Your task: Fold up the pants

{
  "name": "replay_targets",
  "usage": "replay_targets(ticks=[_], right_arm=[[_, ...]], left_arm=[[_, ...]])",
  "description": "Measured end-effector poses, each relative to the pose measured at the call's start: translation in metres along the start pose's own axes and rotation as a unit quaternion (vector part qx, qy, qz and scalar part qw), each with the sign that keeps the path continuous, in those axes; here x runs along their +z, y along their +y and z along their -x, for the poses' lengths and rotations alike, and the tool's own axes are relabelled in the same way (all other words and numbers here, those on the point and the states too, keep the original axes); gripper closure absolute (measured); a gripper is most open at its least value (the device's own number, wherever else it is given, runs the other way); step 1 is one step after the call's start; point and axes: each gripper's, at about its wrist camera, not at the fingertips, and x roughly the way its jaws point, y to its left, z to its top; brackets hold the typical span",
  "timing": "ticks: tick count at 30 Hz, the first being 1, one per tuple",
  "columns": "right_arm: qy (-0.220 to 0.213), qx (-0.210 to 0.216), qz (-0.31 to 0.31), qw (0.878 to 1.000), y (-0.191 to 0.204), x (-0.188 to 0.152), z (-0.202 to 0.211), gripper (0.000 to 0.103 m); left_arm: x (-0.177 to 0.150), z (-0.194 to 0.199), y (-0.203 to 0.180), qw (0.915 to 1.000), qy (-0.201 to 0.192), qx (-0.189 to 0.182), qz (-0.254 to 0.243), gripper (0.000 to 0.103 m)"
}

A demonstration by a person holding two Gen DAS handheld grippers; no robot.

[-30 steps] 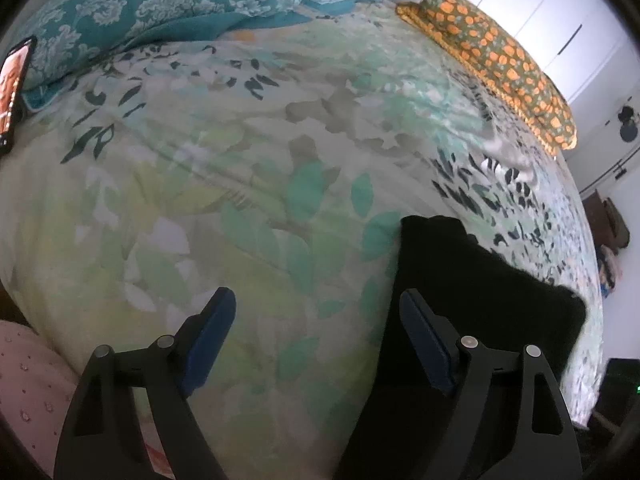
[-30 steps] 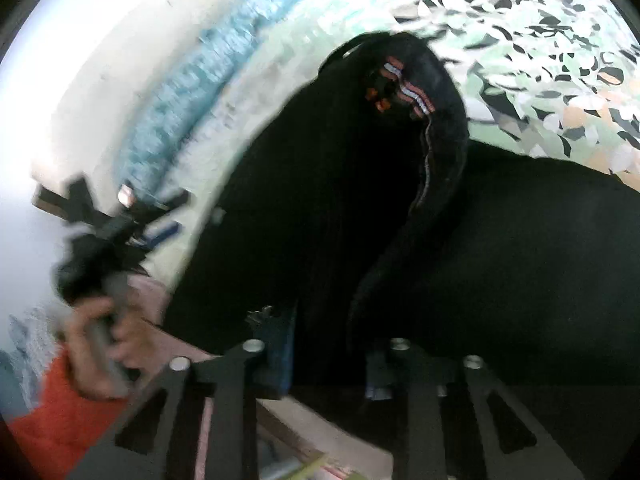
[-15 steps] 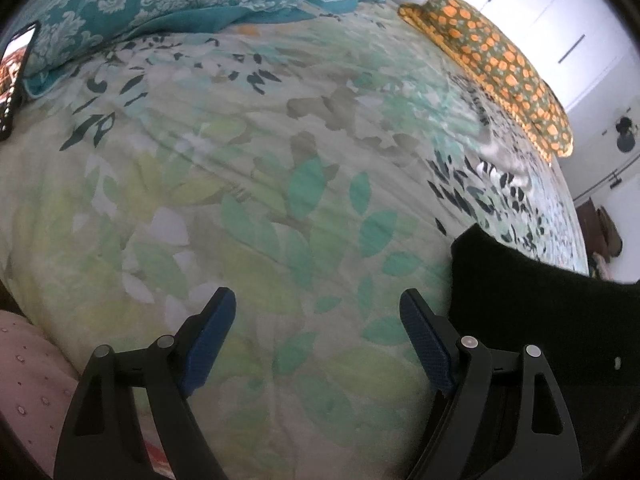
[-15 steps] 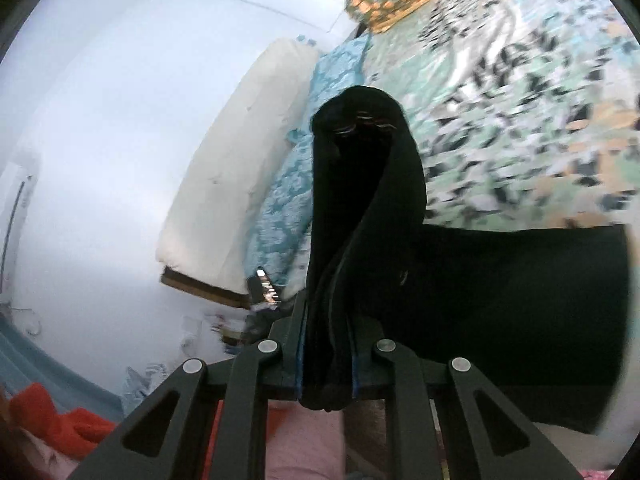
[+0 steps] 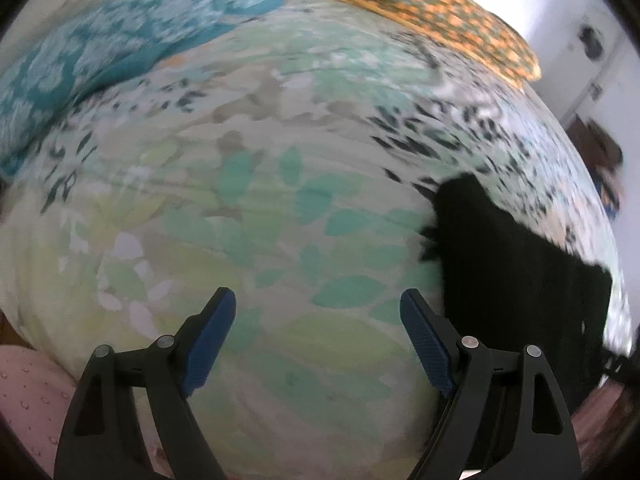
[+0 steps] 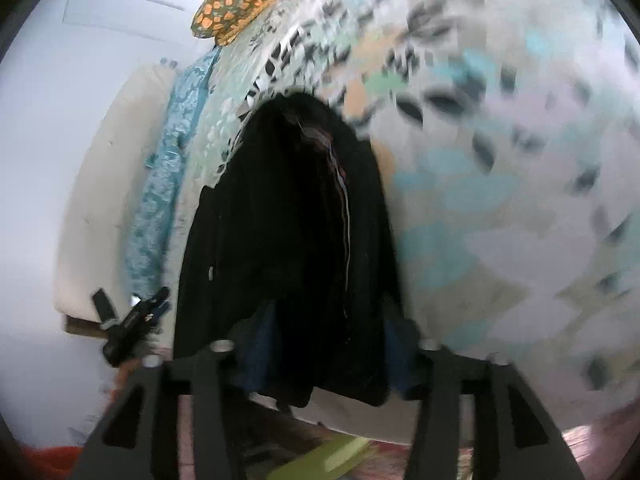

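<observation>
The black pants [image 6: 288, 208] lie folded lengthwise on the leaf-print bed cover [image 6: 500, 200], with a striped waistband seam showing at the top. My right gripper [image 6: 328, 336] has its jaws opening. The near end of the pants sits between its blue pads [image 6: 260, 344], which stand apart from the cloth. In the left wrist view the pants [image 5: 520, 272] are a dark shape at the right. My left gripper [image 5: 316, 300] is open over bare bed cover to their left, holding nothing. That left gripper [image 6: 132, 320] also shows small at the left of the right wrist view.
An orange-spotted pillow [image 5: 440, 20] and a teal flowered pillow [image 5: 120, 48] lie at the far end of the bed. A pink dotted mat [image 5: 28, 392] is beside the bed's near edge. White walls and a doorway are at the right.
The right gripper, shut on the hanging pants before, has swung over the bed and spread its jaws. The left gripper shifted, open throughout, and the pants slid within its view.
</observation>
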Motion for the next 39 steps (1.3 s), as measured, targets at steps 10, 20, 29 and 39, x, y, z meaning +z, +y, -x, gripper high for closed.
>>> replay_targets(ticks=[10, 20, 29, 39], right_arm=[[0.025, -0.094, 0.175, 0.980, 0.046, 0.006, -0.018, 0.047], [-0.015, -0.072, 0.240, 0.968, 0.087, 0.028, 0.007, 0.098], [0.001, -0.133, 0.148, 0.980, 0.022, 0.024, -0.039, 0.090], [-0.061, -0.056, 0.202, 0.976, 0.092, 0.071, -0.017, 0.086]], left_arm=[[-0.017, -0.002, -0.059, 0.9933, 0.005, -0.006, -0.116, 0.017], [-0.015, 0.015, -0.058, 0.9946, -0.018, -0.007, -0.102, 0.017], [-0.052, 0.015, -0.120, 0.9730, -0.017, -0.029, -0.228, 0.017], [-0.053, 0.013, -0.142, 0.9646, -0.019, -0.026, -0.262, 0.017]])
